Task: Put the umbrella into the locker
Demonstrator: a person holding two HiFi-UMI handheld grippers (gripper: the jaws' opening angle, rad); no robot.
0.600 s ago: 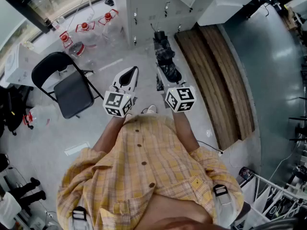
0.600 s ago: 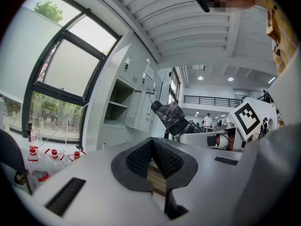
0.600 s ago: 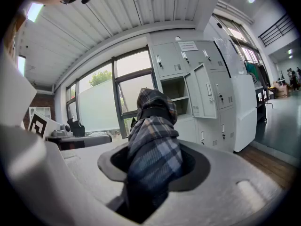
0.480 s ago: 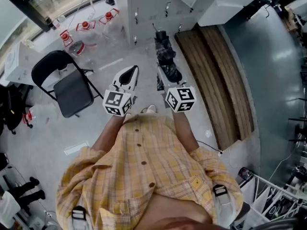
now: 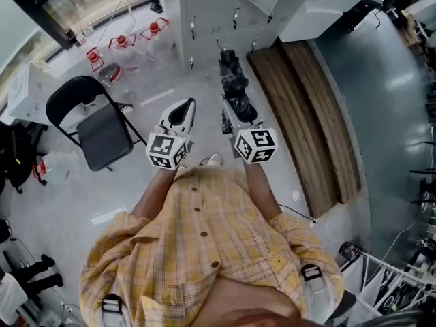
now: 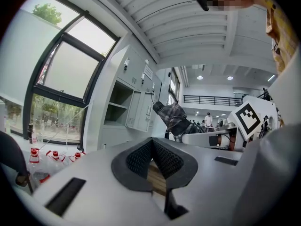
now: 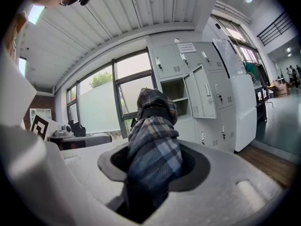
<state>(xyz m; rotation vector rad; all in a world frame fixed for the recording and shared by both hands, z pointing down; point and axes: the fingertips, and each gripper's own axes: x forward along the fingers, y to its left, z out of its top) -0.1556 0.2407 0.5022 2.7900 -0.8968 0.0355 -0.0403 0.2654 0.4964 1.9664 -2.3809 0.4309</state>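
While the right tool (image 7: 153, 167) pinches the folded dark plaid fabric umbrella (image 7: 153, 126), aimed at the pale grey metal locker (image 7: 175, 92) with its door ajar, the carry seems under way. The left tool (image 6: 151, 149) is pressed together, empty. The next move likely calls for stepping closer and feeding the umbrella into that open compartment.

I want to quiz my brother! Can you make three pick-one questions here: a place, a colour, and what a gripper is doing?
1. Where is the chair?
A. Left of the person
B. On a table
C. On a shelf

2. What colour is the umbrella?
A. Plain red
B. Dark blue-grey checks
C. Yellow

3. How is the left gripper?
A. Wide open
B. Holding the umbrella
C. Shut and empty

Answers: 1 A, seen in the head view; 2 B, checked cloth shows in the right gripper view; 3 C, its pads meet, nothing between.
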